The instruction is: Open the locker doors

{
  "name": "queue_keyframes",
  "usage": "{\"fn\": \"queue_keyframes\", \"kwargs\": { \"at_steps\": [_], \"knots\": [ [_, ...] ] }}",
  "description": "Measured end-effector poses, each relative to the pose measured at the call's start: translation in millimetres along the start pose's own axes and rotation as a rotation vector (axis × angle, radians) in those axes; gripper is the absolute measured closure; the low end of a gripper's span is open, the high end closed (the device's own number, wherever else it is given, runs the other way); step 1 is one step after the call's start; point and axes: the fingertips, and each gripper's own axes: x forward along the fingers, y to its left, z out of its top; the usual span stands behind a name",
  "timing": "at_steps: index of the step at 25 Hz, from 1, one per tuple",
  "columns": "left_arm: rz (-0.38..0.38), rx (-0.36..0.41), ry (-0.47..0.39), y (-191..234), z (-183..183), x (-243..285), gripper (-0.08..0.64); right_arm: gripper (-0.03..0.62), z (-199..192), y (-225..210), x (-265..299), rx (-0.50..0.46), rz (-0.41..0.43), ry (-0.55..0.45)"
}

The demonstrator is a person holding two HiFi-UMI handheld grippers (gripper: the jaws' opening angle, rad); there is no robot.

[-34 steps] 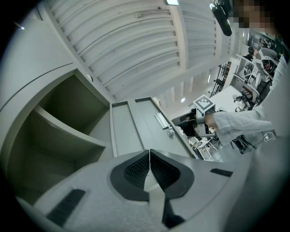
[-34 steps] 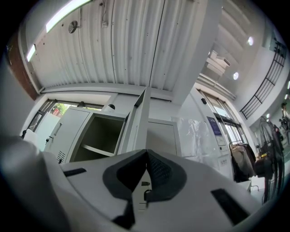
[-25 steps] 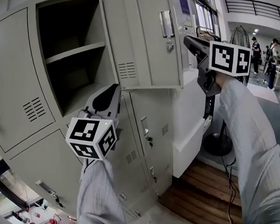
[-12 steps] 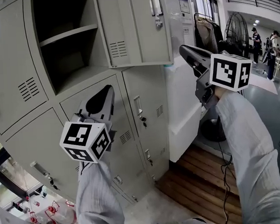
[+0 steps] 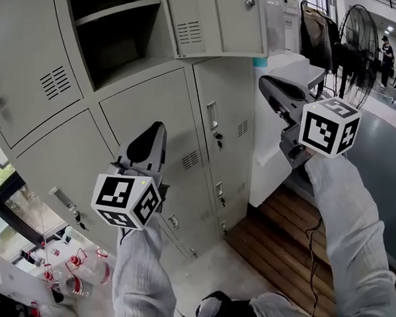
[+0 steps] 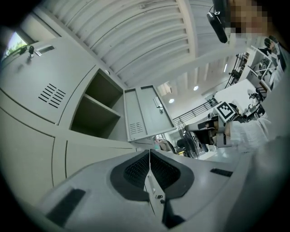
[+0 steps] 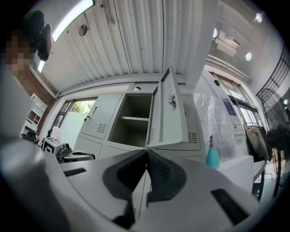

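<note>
Left gripper (image 5: 155, 131) and right gripper (image 5: 268, 86), both closed and empty, sink from the open top door (image 5: 217, 21) toward the shut lower doors (image 5: 149, 104), likely next.

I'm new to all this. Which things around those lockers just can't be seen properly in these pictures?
- Open locker, head view: upper part cut off by the top edge.
- Bottles, head view: labels too small to read.
- Lower locker doors, left gripper view: mostly hidden behind the left gripper.
- Spray bottle, right gripper view: label too small.
</note>
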Motion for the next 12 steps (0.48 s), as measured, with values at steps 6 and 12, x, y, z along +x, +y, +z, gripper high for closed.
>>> {"fn": "queue_keyframes", "kwargs": {
  "at_steps": [6,12],
  "knots": [
    [0.061,-0.024,0.048,1.6,-30.9,-38.8,0.548,0.592,-38.5,39.0,2.2,0.004,0.079,-0.016],
    [0.133,-0.061,0.092,3.1,-61.5,-81.6,0.548,0.592,-90.7,92.1,-3.2,-0.013,0.192,0.03]
  ]
}}
